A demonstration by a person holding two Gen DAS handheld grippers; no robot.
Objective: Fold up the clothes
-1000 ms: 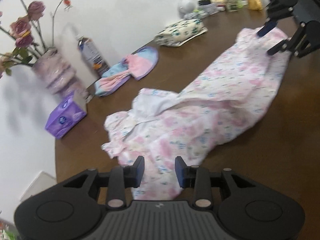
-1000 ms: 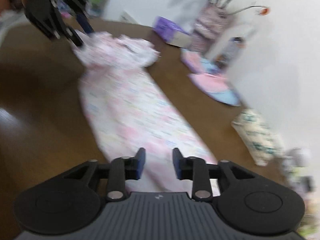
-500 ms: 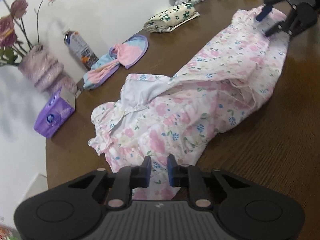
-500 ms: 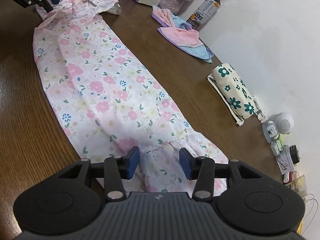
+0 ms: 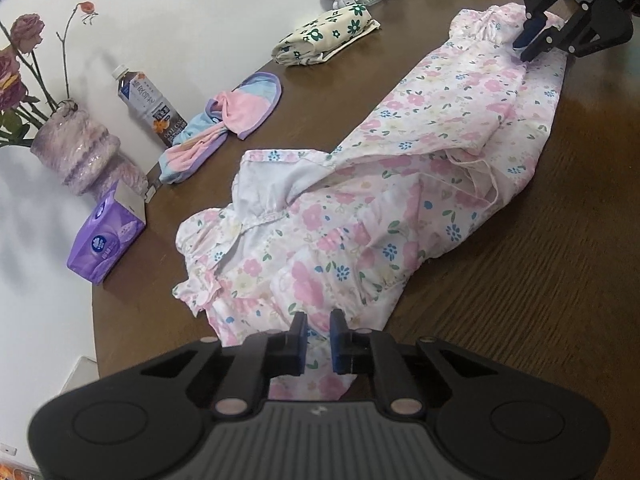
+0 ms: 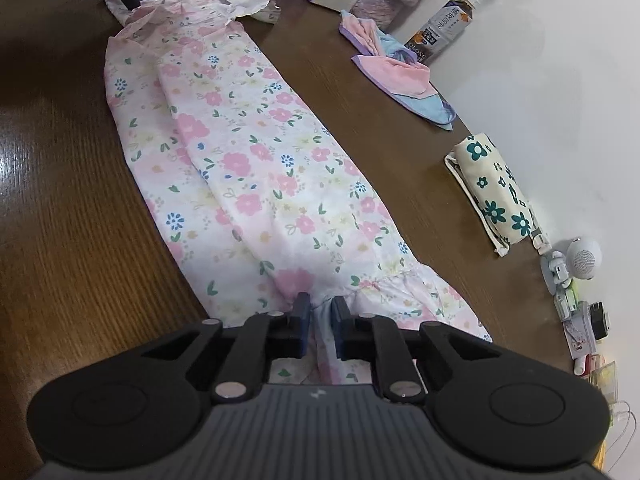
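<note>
A long, soft flowery dress (image 6: 256,168) lies on the brown wooden counter (image 6: 72,208). The left gripper (image 5: 318,334) and the right gripper (image 6: 321,322) are closing, each pinching thin cloth at one end.

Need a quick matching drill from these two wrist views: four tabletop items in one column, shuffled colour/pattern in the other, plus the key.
Column 1:
1. tissue pack
2. pouch
3. dress
4. vase

Column 2:
A. cream with dark green flowers
B. fuzzy pale pink-lilac, holding dried roses
C. purple wrapper
D. white with pink and blue flowers, lying lengthwise on the table

Pairs: 1-C, 2-A, 3-D, 4-B
</note>
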